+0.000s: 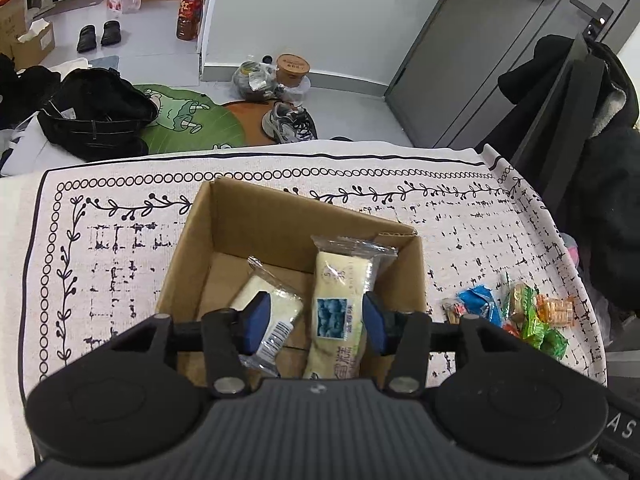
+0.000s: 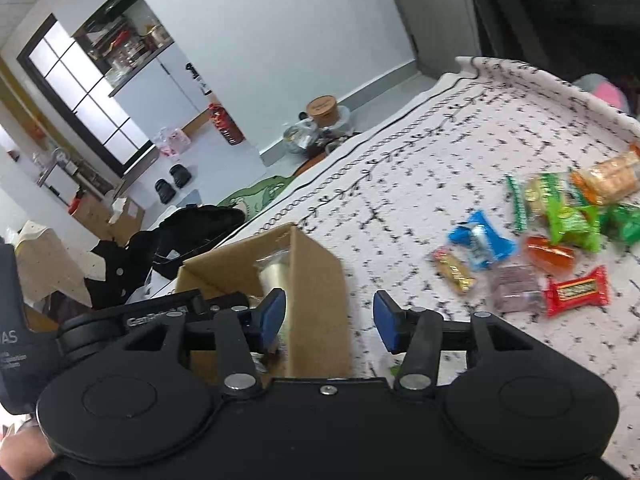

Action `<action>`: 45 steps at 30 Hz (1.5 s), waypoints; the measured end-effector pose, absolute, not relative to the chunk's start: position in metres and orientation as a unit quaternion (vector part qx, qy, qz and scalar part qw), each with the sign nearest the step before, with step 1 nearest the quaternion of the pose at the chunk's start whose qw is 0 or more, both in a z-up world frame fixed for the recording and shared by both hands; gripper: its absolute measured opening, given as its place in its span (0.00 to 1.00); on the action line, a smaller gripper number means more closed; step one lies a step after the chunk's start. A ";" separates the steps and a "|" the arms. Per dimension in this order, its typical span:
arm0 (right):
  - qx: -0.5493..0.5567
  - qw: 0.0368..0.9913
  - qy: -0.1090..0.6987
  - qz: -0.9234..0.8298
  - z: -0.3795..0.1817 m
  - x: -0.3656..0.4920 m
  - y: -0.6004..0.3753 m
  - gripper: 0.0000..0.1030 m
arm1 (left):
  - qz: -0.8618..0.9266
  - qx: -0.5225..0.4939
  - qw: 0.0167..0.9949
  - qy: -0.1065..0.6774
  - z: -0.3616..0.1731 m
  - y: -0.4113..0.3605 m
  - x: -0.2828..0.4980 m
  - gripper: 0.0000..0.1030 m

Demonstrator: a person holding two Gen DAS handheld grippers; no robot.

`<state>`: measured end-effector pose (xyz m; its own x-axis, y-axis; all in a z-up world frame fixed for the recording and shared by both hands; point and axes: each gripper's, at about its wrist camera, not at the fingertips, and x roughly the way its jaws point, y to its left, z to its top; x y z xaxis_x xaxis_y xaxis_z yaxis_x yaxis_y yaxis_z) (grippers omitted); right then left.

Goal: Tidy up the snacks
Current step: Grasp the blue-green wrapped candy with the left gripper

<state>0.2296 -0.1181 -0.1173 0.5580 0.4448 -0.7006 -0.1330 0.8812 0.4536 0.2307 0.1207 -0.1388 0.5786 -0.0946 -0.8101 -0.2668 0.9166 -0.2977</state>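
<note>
An open cardboard box (image 1: 280, 232) stands on the patterned tablecloth (image 1: 120, 264). Two long cream packets lie inside it: a plain one (image 1: 272, 312) and one with a blue picture (image 1: 340, 296) that leans on the right wall. My left gripper (image 1: 316, 324) hovers over the box, jaws open, with both packets seen between its blue pads (image 1: 256, 320). In the right wrist view the box (image 2: 316, 276) sits in front of my right gripper (image 2: 330, 320), which is open and empty. Loose snacks lie to the right: a blue packet (image 2: 482, 244), green ones (image 2: 572, 220) and a red one (image 2: 578, 290).
The same snack pile (image 1: 512, 312) shows near the table's right edge. A dark coat (image 1: 600, 160) hangs on a chair to the right. On the floor beyond the far edge are a black bag (image 1: 96, 120), a green mat (image 1: 188, 120) and shoes (image 1: 290, 122).
</note>
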 end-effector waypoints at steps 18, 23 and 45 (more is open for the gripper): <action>0.171 0.875 0.430 0.141 -0.096 0.203 -0.186 0.65 | 0.064 -0.159 0.862 0.478 -0.103 0.080 0.201 0.75; 0.168 0.880 0.424 0.131 -0.091 0.195 -0.206 0.73 | 0.055 -0.146 0.863 0.481 -0.098 0.060 0.196 0.78; 0.188 0.885 0.416 0.092 -0.085 0.168 -0.273 0.99 | 0.012 -0.136 0.875 0.464 -0.079 -0.002 0.166 1.00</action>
<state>0.1679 -0.2734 -0.0849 0.6369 0.3194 -0.7017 -0.0069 0.9124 0.4092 0.1661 -0.0019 -0.0792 0.5686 -0.1047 -0.8160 -0.1479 0.9627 -0.2266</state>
